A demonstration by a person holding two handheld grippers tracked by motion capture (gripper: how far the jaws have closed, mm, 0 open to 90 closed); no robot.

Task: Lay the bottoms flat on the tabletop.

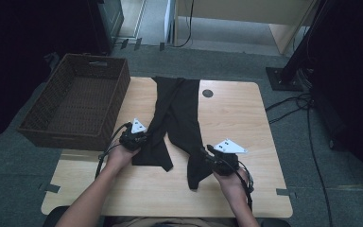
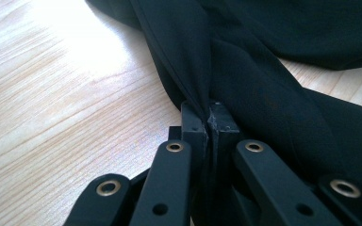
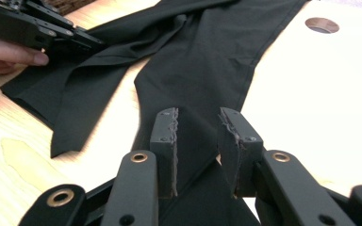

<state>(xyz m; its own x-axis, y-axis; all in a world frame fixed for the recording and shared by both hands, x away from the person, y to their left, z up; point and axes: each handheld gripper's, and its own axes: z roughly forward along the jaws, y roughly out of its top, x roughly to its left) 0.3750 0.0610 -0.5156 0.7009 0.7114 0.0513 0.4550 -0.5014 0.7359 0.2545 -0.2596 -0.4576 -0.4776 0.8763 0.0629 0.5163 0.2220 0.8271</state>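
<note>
Left tongs (image 2: 210,123) pinch black trousers (image 1: 179,118); right tongs (image 3: 197,141) stand apart; no writing legible.

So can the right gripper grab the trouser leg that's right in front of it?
Probably yes. The right gripper has its jaws open with the near leg of the black trousers lying between them, and nothing sits on top of the cloth there.

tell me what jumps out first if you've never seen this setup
A pair of black trousers sprawls down the middle of the pale wooden table, legs splayed toward the person. The left gripper is shut on a fold of one leg, while the right gripper stands open over the other. A dark wicker basket sits at the table's far left corner.
</note>
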